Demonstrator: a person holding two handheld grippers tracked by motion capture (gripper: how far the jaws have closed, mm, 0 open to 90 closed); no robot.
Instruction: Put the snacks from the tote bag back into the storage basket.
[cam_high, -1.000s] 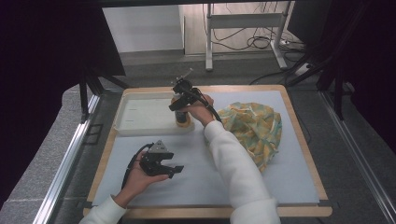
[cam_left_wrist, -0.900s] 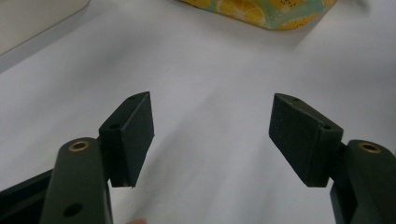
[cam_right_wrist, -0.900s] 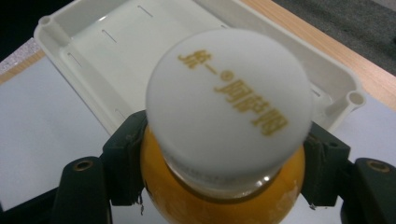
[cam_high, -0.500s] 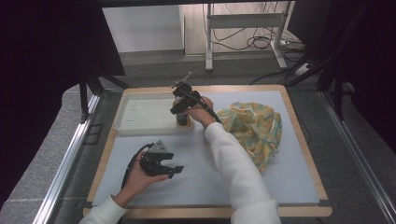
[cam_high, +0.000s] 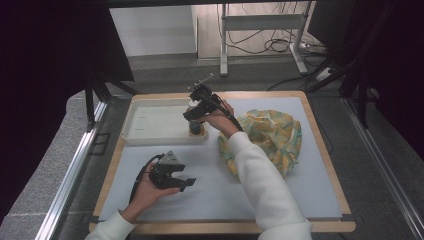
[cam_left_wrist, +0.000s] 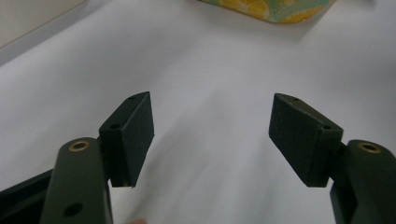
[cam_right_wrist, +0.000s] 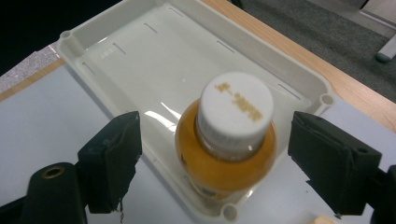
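Note:
A small bottle (cam_right_wrist: 229, 144) of orange liquid with a white cap stands upright in the near right corner of a white tray (cam_right_wrist: 140, 56). In the high view the bottle (cam_high: 197, 129) shows just under my right gripper (cam_high: 194, 118), which points down at it from above. The jaws of my right gripper (cam_right_wrist: 220, 158) have just been opening; they stand wide on either side of the cap and the pads do not touch it. My left gripper (cam_high: 186, 183) rests on the white mat in front of the tray (cam_high: 150, 125). It is open (cam_left_wrist: 212, 135) with nothing between its pads.
A crumpled yellow and green patterned cloth (cam_high: 270, 135) lies on the mat to the right of the tray; its edge (cam_left_wrist: 266, 7) shows far ahead of the left gripper. The wooden table edge (cam_high: 320, 130) borders the mat. Table legs and cables stand behind.
My right gripper has lifted slightly off the bottle and its jaws have spread, leaving the bottle standing in the tray. The left gripper has stayed put.

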